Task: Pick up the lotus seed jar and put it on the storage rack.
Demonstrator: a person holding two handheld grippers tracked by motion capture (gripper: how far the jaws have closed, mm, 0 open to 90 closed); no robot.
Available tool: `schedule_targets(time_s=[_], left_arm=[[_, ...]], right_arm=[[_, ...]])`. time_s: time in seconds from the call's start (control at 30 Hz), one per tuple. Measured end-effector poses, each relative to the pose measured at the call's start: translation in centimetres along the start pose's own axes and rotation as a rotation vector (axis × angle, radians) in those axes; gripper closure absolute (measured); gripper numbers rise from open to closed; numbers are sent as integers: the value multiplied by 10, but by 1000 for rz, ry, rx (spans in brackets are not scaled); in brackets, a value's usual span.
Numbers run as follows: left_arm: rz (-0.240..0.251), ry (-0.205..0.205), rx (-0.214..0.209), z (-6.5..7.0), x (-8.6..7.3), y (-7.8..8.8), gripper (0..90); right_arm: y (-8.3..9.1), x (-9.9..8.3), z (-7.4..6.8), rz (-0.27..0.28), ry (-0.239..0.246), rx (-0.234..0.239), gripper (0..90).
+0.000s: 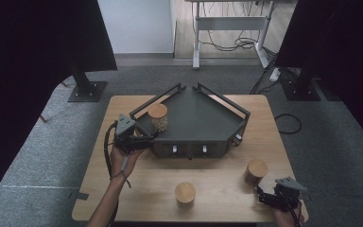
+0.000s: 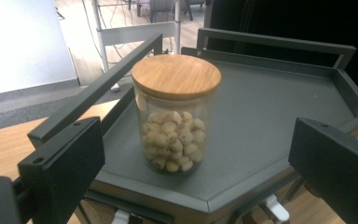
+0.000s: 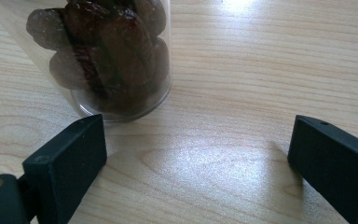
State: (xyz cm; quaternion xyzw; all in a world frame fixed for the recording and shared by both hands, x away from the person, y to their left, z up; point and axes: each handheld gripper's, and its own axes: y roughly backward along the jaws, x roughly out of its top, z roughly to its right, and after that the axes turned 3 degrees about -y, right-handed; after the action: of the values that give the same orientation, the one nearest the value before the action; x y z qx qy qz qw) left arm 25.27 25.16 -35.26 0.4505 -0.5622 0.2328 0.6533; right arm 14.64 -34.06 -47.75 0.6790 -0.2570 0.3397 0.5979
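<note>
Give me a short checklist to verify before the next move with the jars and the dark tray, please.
1. Left gripper jaws open, nothing between the pads: ok.
2. Jar of pale nuts upright on the tray, lid on: ok.
3. Right gripper jaws open: ok.
4. Jar of dark fruit centred between the right jaws: not ok, it stands left of centre.
5. Third jar upright on the table, apart from both grippers: ok.
6. Lids tight: cannot tell.
</note>
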Motion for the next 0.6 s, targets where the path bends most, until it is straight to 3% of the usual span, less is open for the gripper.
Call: schedule_targets(time_s=[0.6], left_arm=[[3,-16,-15,6,-20,19,34]], right_arm=[[0,0,0,0,-1,0,36]])
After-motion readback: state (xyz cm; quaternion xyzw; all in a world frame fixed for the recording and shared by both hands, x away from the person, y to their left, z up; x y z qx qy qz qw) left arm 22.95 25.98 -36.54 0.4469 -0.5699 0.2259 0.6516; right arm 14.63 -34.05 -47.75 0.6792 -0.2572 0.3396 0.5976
